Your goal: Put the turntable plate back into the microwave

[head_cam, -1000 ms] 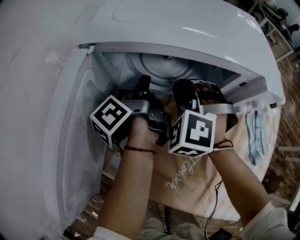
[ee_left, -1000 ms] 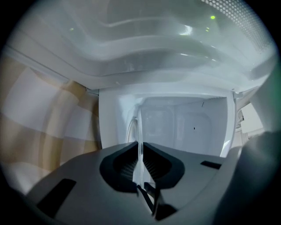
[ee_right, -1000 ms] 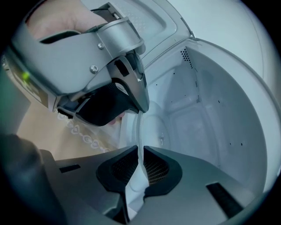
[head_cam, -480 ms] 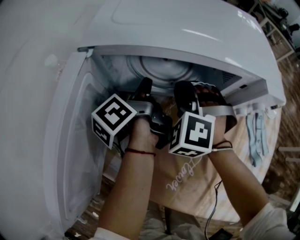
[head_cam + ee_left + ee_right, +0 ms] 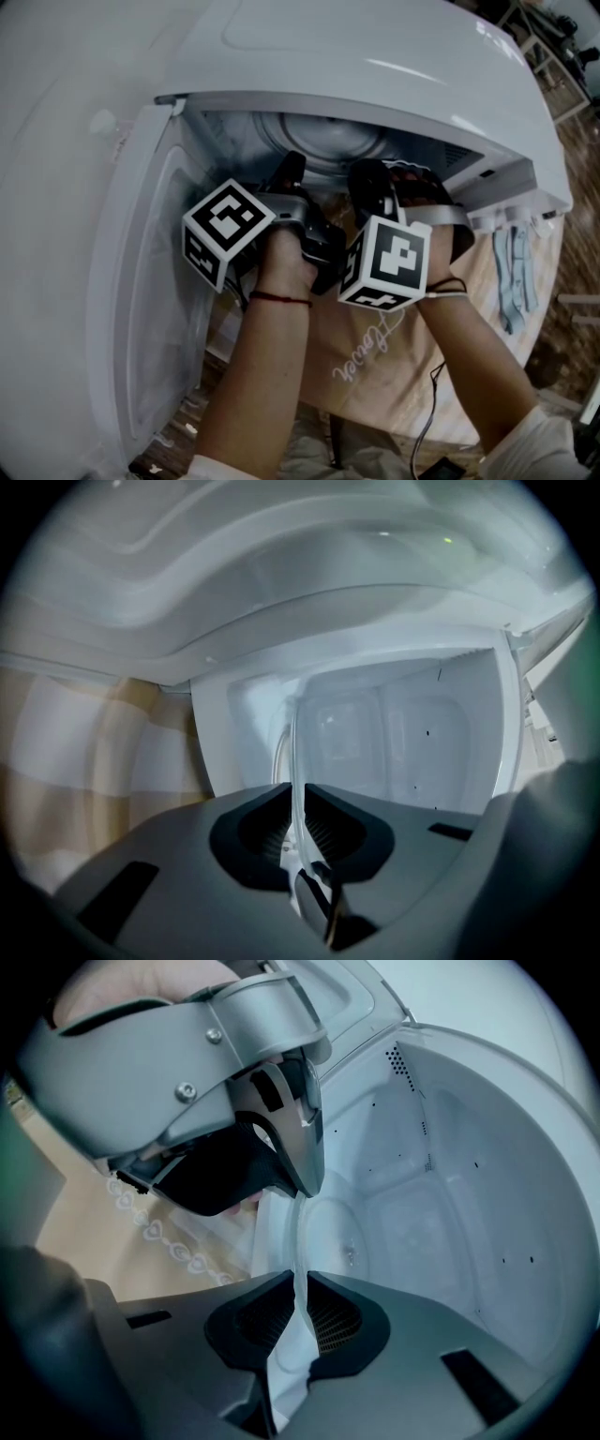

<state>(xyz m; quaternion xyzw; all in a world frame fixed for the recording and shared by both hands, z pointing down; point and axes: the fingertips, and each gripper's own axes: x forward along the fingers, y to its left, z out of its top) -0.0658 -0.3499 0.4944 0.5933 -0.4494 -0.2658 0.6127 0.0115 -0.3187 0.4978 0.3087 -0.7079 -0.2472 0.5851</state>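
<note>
The white microwave (image 5: 375, 56) stands with its door (image 5: 141, 309) swung out to the left. Both grippers reach into the cavity. The clear glass turntable plate (image 5: 323, 145) lies inside the cavity, partly hidden by the grippers. My left gripper (image 5: 289, 173) is shut on its near rim. Beside it, my right gripper (image 5: 370, 183) is shut on the same rim. In the left gripper view the plate (image 5: 298, 752) runs edge-on between the shut jaws (image 5: 298, 808). The right gripper view shows the plate (image 5: 323, 1232) pinched in the jaws (image 5: 302, 1288), with the left gripper (image 5: 234, 1129) just above.
The perforated cavity walls (image 5: 487, 1204) close in around both grippers. A beige cloth with heart print (image 5: 375, 356) hangs below the microwave's front. A pale blue item (image 5: 514, 272) hangs at the right. Wooden floor (image 5: 572, 216) shows at the far right.
Both grippers have crept slightly up and into the cavity with the plate still held. The left gripper's marker cube has risen a little.
</note>
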